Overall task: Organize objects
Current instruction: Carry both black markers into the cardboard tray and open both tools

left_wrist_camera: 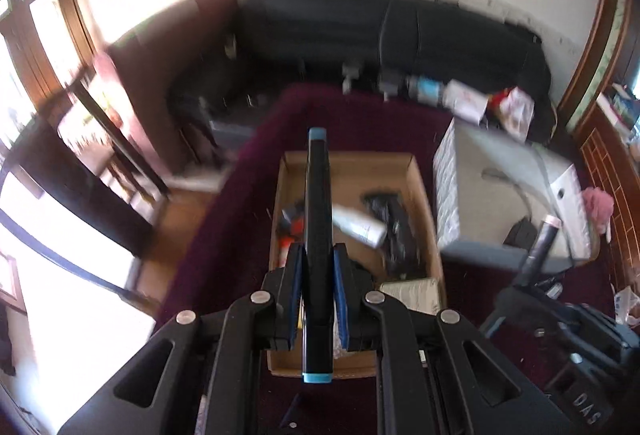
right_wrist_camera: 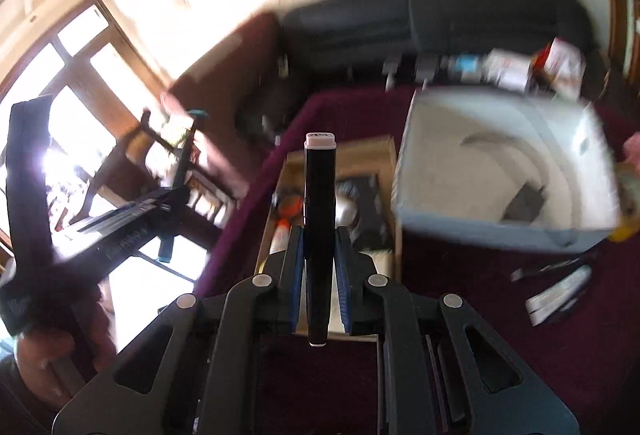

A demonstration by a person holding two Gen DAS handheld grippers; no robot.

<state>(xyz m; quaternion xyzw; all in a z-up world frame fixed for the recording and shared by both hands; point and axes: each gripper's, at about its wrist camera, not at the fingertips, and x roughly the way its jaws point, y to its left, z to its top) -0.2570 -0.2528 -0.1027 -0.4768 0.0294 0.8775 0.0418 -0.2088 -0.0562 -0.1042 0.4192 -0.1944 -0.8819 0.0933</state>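
My left gripper (left_wrist_camera: 318, 255) is shut on a black marker with blue end caps (left_wrist_camera: 318, 195), held lengthwise above an open cardboard box (left_wrist_camera: 404, 159). The box holds a white tube (left_wrist_camera: 360, 225), a dark bundle (left_wrist_camera: 394, 231) and small orange and red items (left_wrist_camera: 294, 225). My right gripper (right_wrist_camera: 319, 237) is shut on a black marker with white end caps (right_wrist_camera: 319, 187), above the same cardboard box (right_wrist_camera: 386, 145). In the left wrist view the right gripper (left_wrist_camera: 538, 247) shows at the lower right with its marker. In the right wrist view the left gripper (right_wrist_camera: 178, 191) appears at the left, in a hand.
Everything rests on a dark red cloth (left_wrist_camera: 248, 195). A grey-white bin (left_wrist_camera: 500, 191) stands right of the box, with a dark sofa (left_wrist_camera: 400, 35) and loose packages (left_wrist_camera: 516, 107) behind. White packets (right_wrist_camera: 560, 293) lie on the cloth at the right. Bright windows (left_wrist_camera: 40, 35) fill the left.
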